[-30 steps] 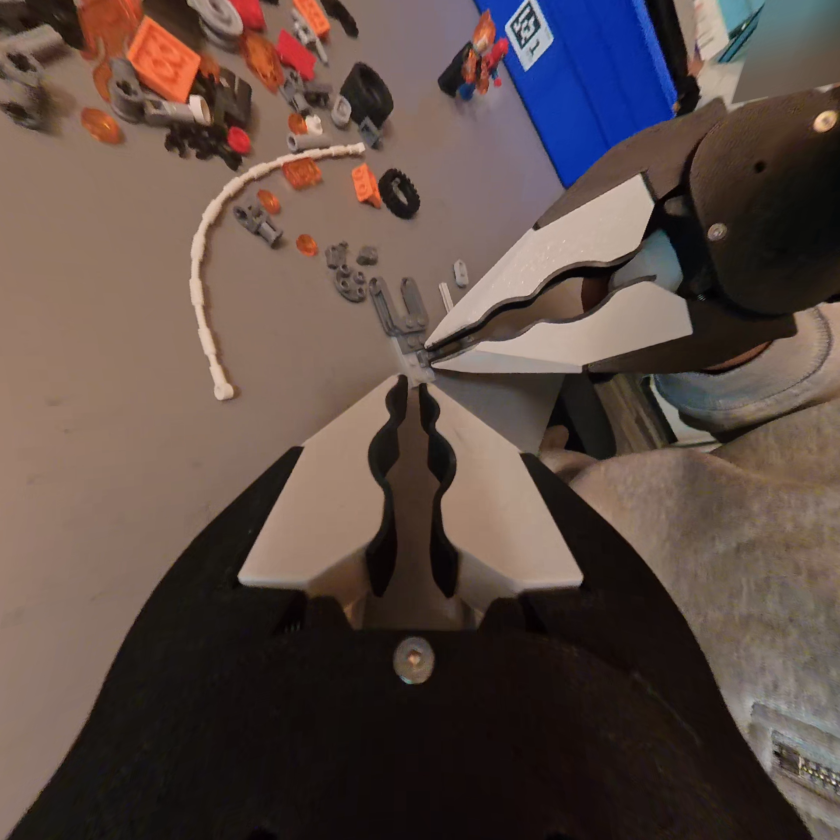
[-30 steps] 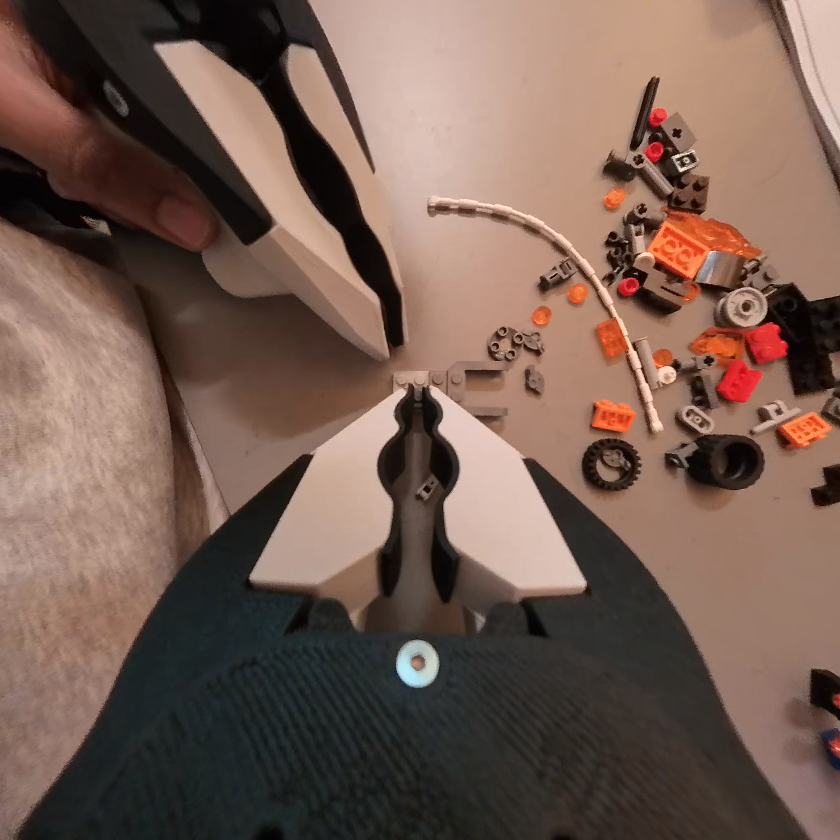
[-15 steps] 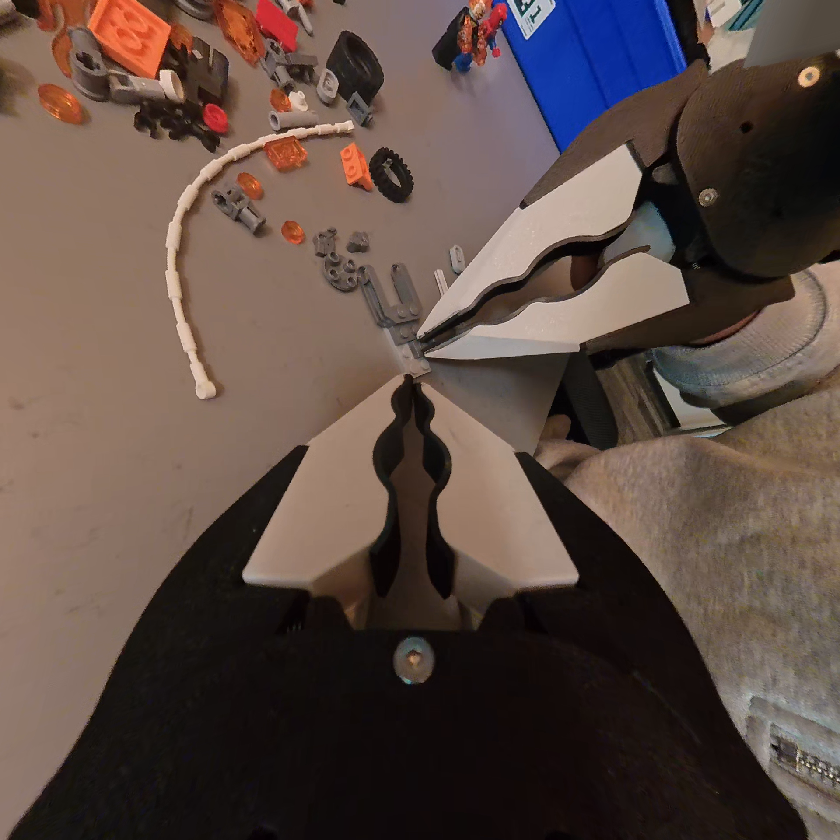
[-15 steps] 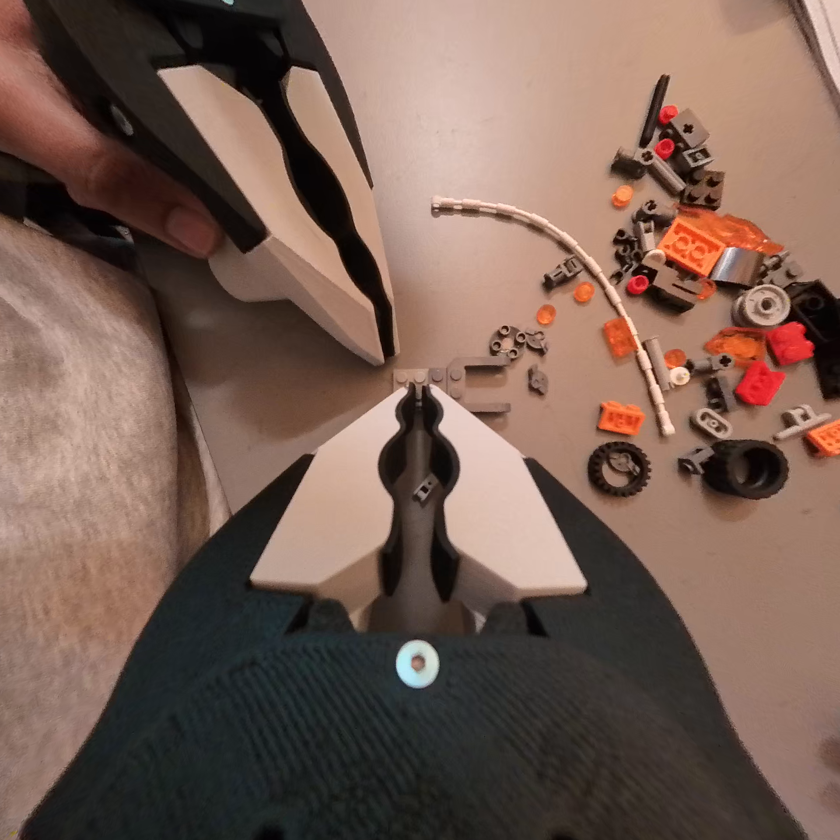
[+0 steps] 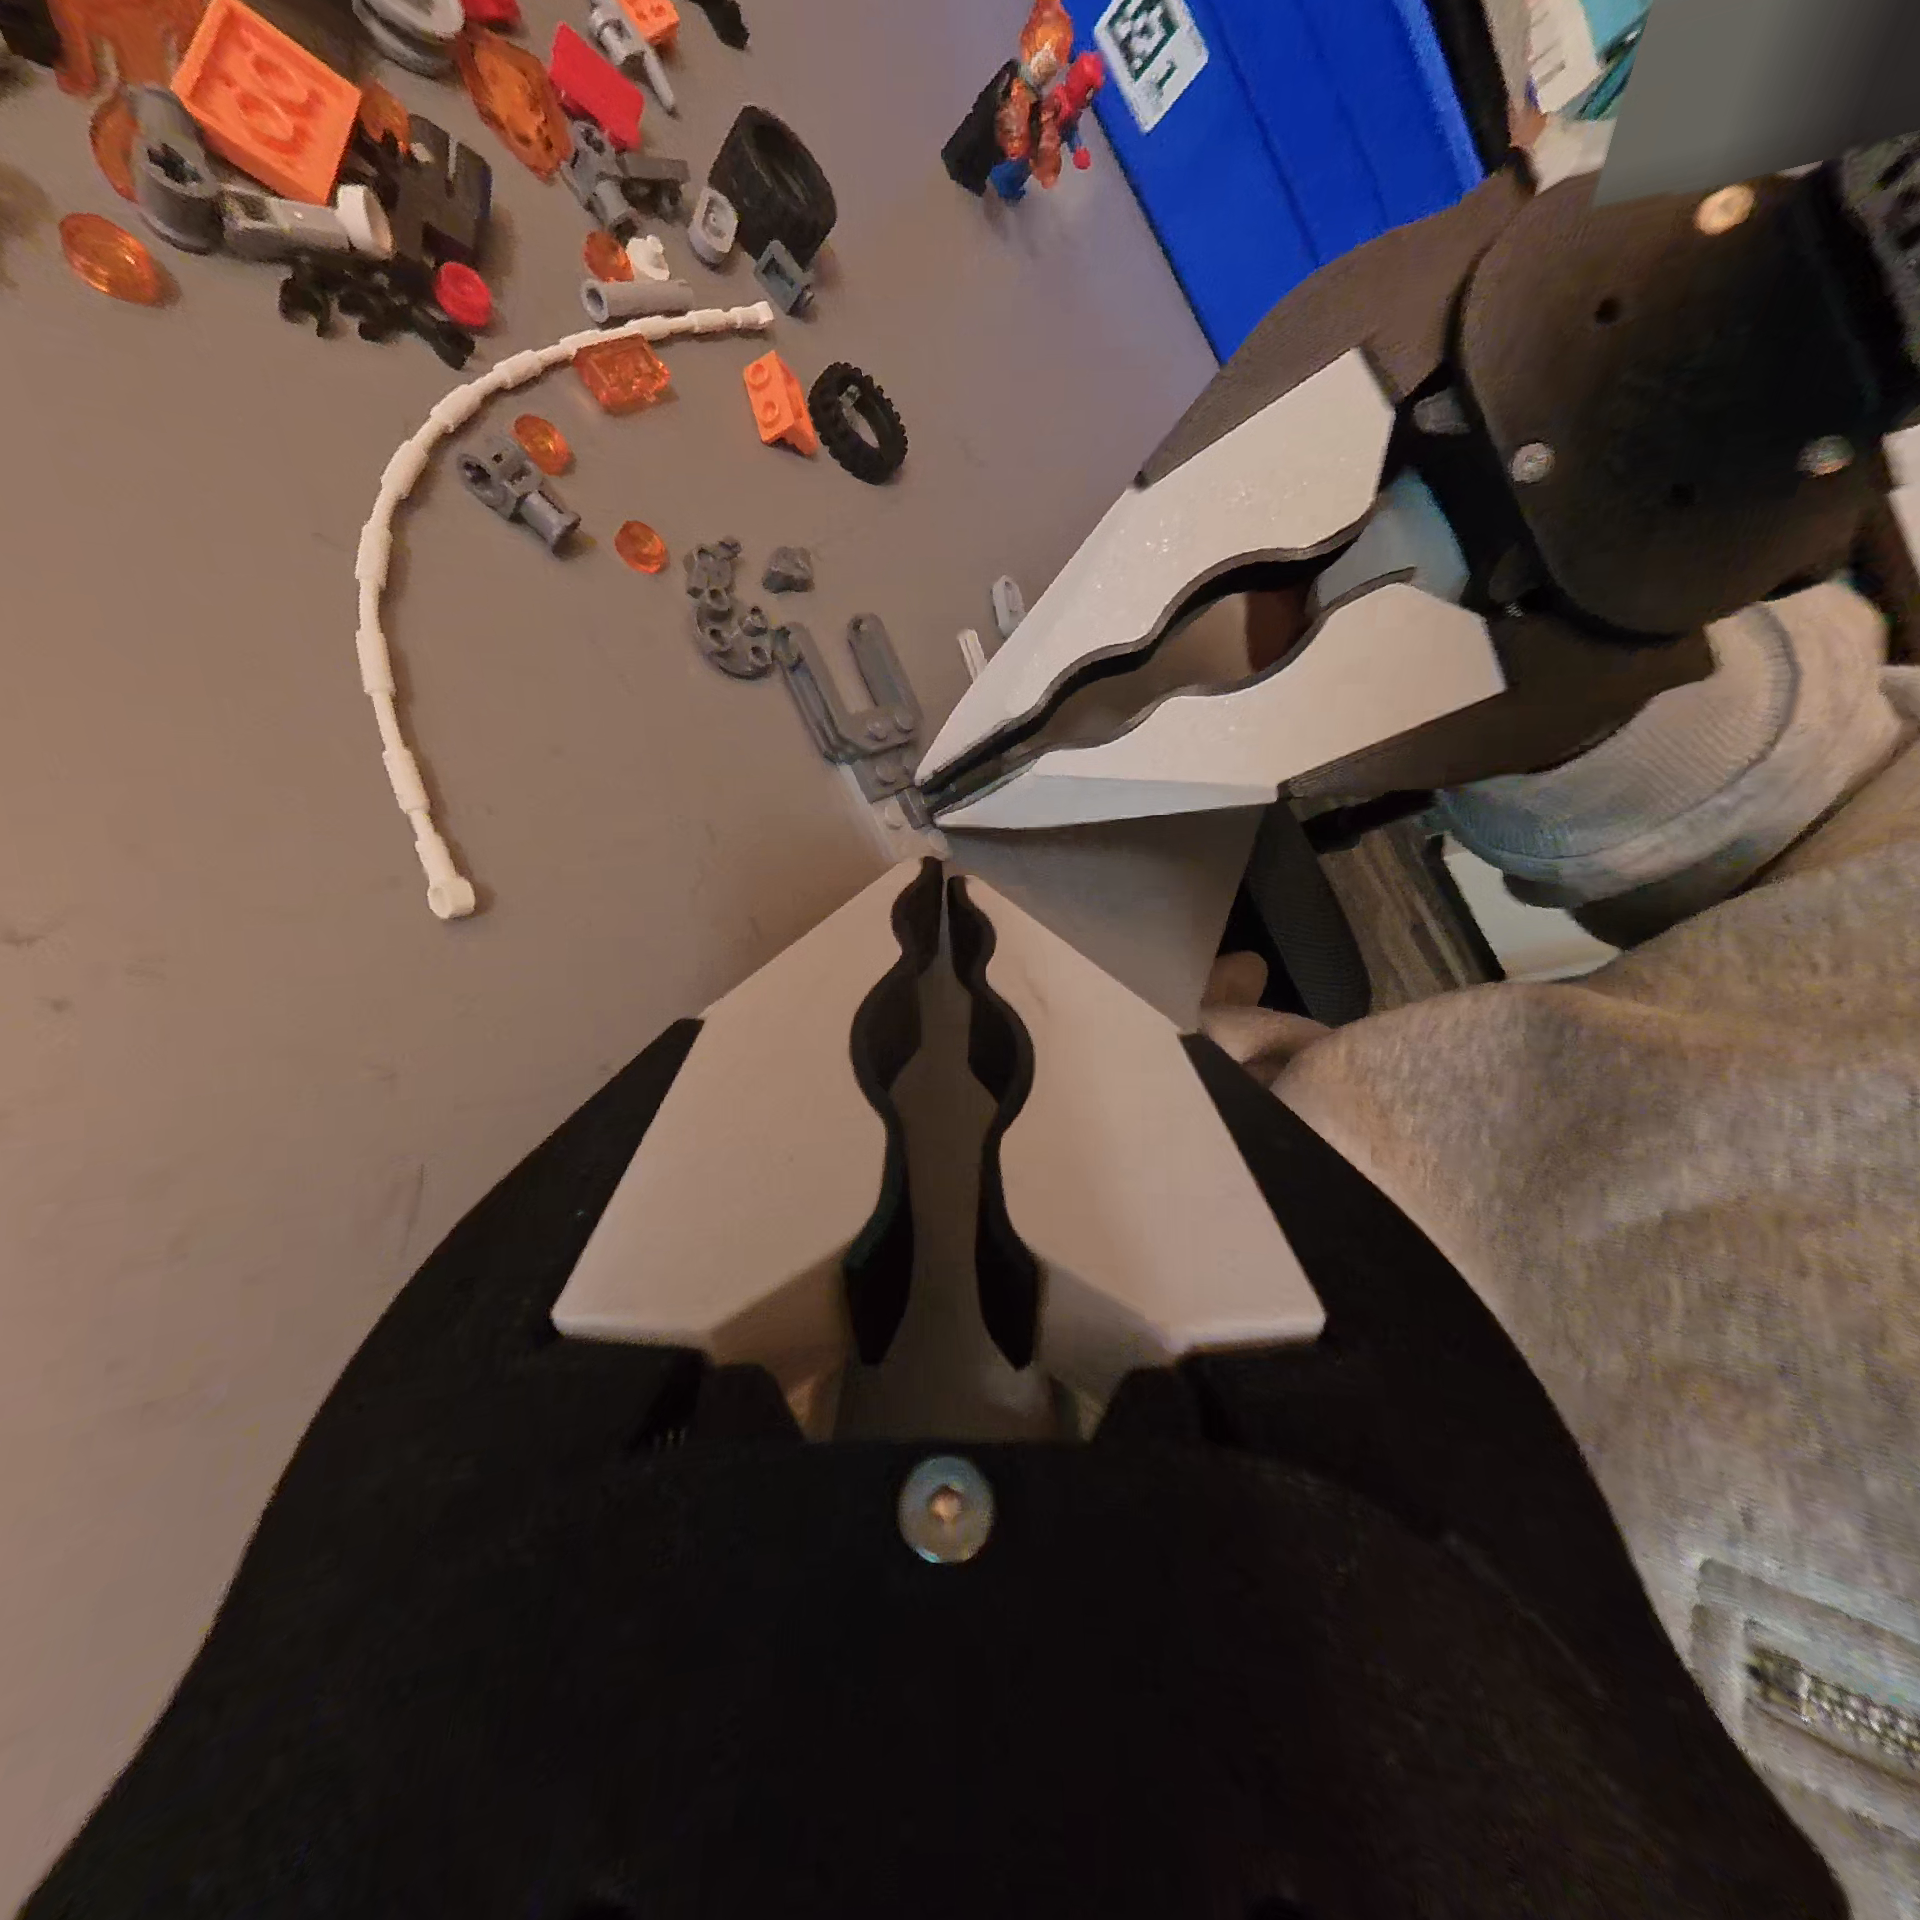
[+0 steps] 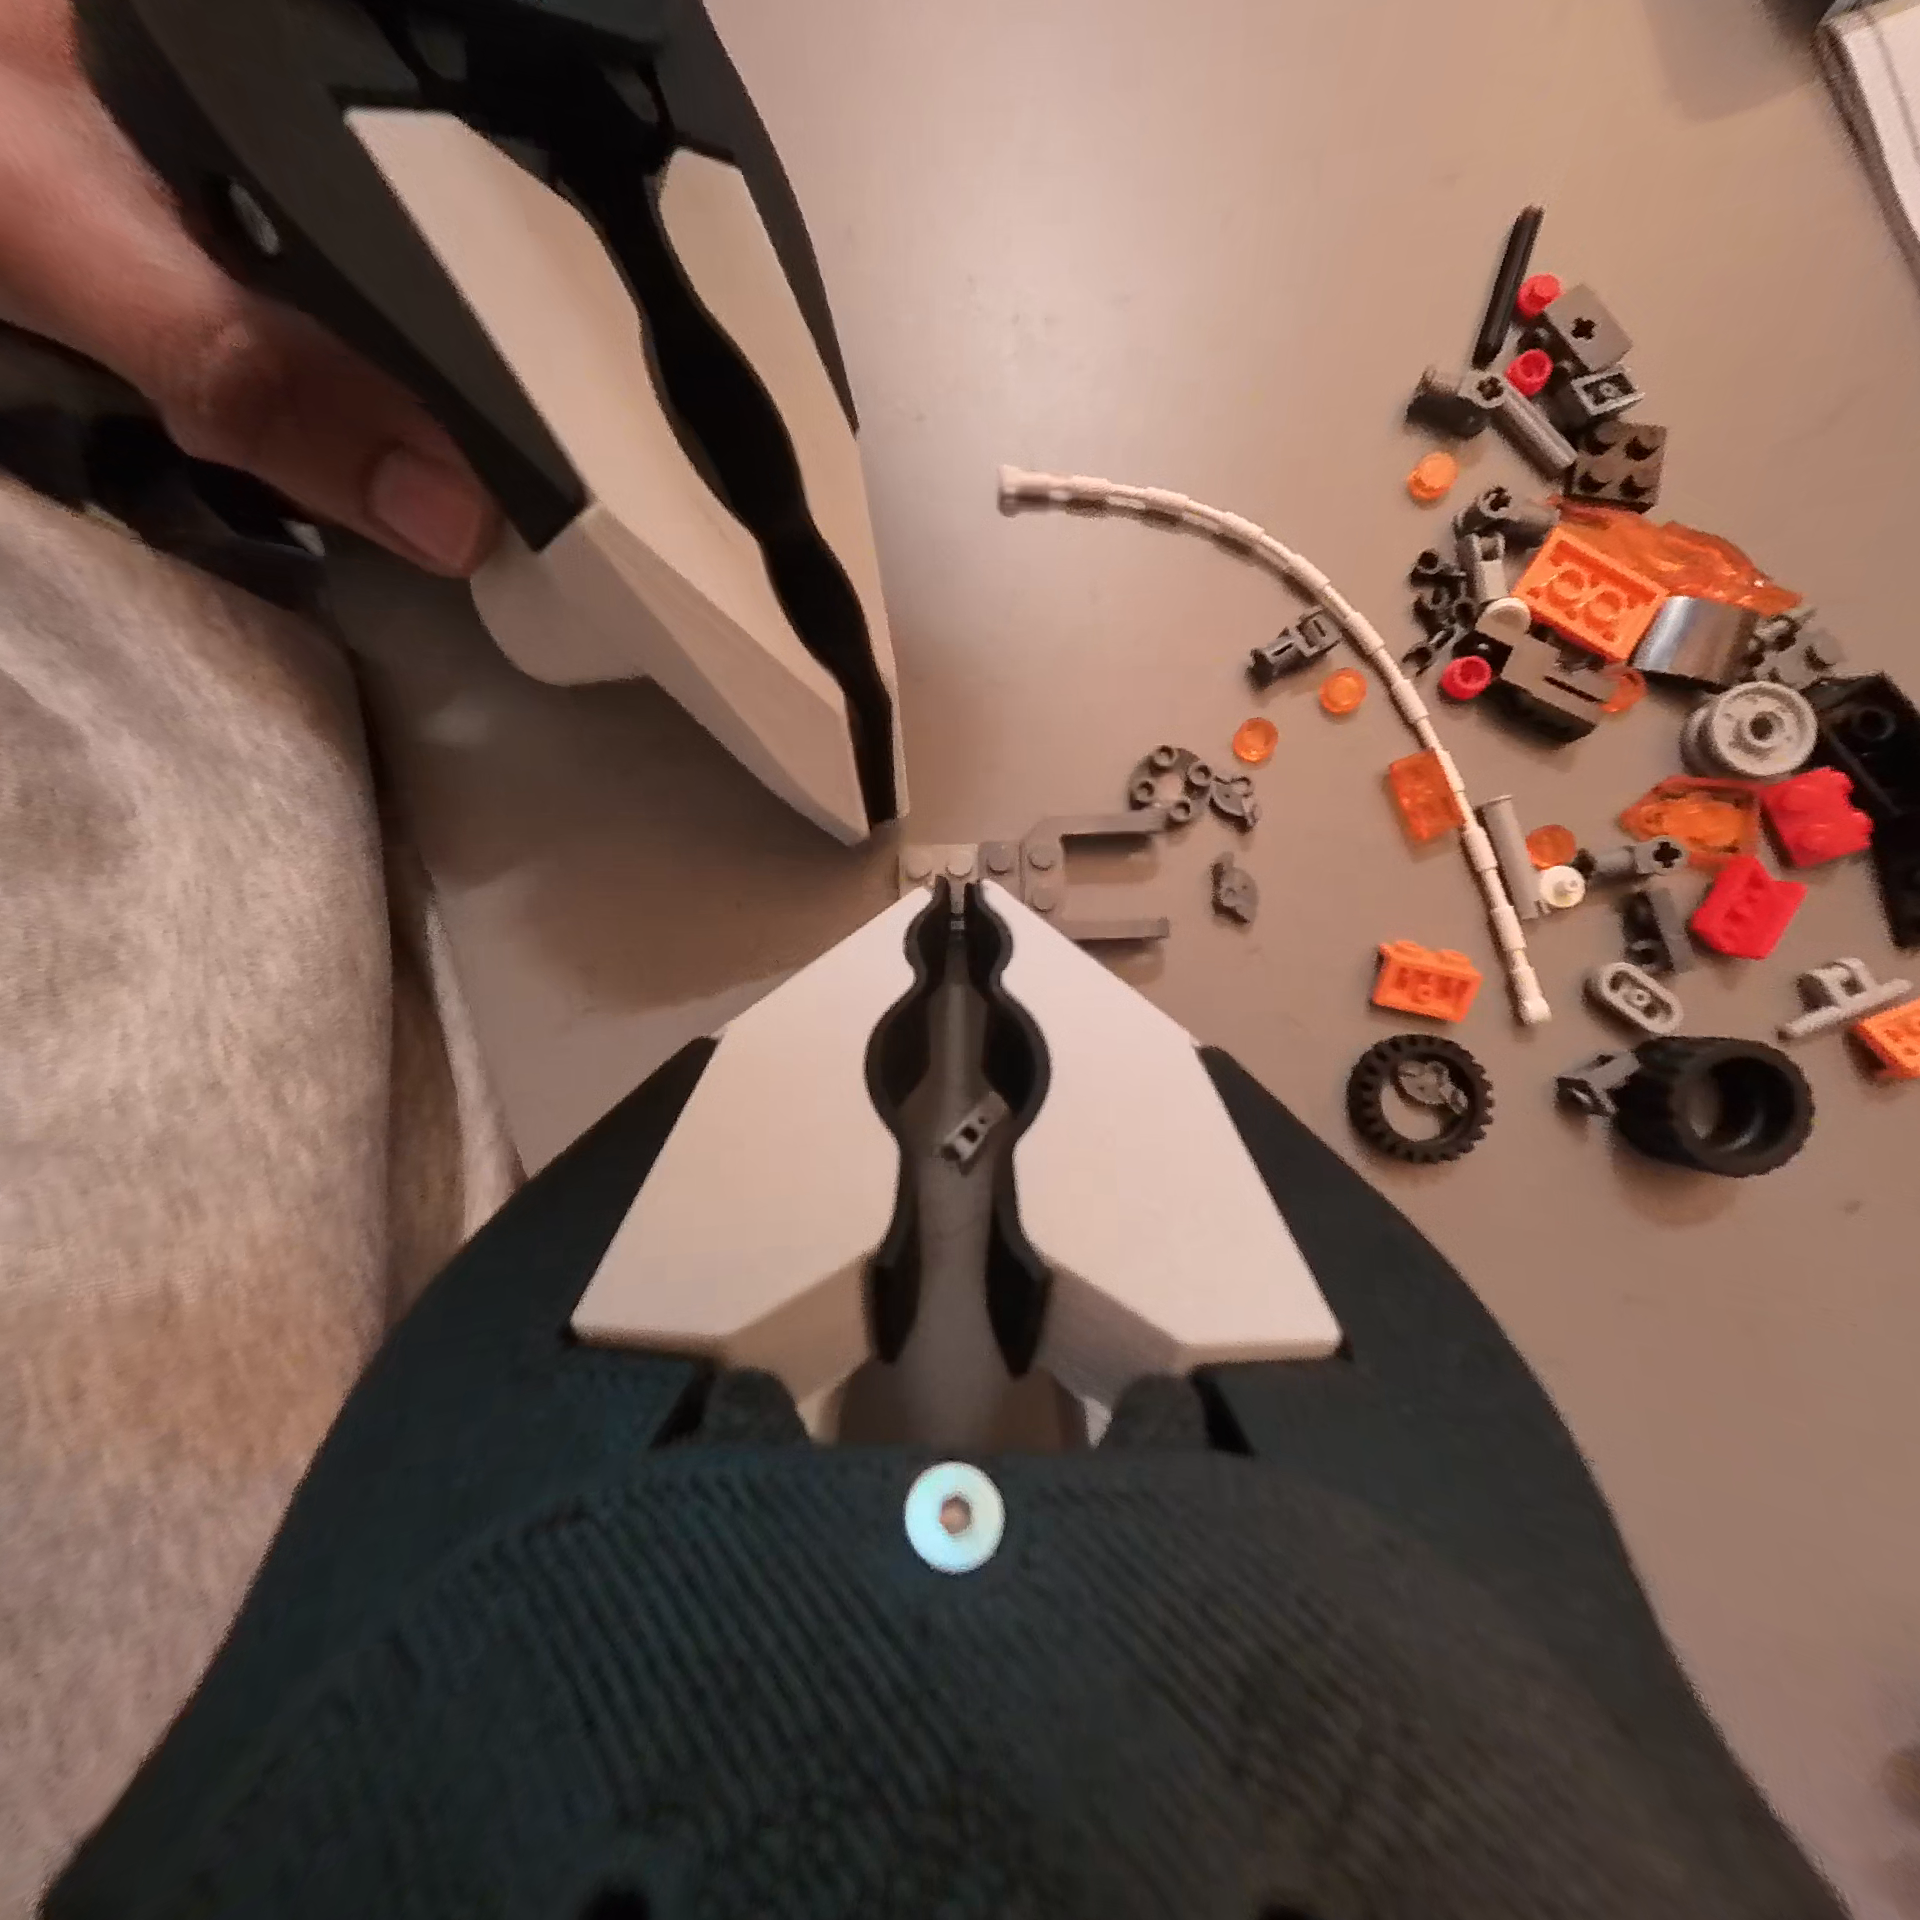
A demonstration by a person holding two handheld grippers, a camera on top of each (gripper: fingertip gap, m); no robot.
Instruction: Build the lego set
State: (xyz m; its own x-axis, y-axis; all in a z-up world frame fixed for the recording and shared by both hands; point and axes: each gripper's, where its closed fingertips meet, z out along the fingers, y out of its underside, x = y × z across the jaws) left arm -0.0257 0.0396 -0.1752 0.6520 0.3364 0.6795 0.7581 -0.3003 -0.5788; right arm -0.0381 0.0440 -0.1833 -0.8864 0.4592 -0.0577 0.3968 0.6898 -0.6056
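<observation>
Office or lab desk, plain grey tabletop [image 5: 260, 1039], blue marker-tagged box [image 5: 1299, 156], paper stack [image 6: 1870, 156]

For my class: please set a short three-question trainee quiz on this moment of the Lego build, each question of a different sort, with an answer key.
1. True or false: the right gripper pinches a small piece at the grey plate assembly.
2. Multiple choice: the long white segmented piece is A) held by the left gripper, B) lying curved on the table, C) stacked on the black tyre.
3. Fill in: the small toothed black tyre lies beside an ______ brick.

Key: 1 true; 2 B; 3 orange.
</observation>
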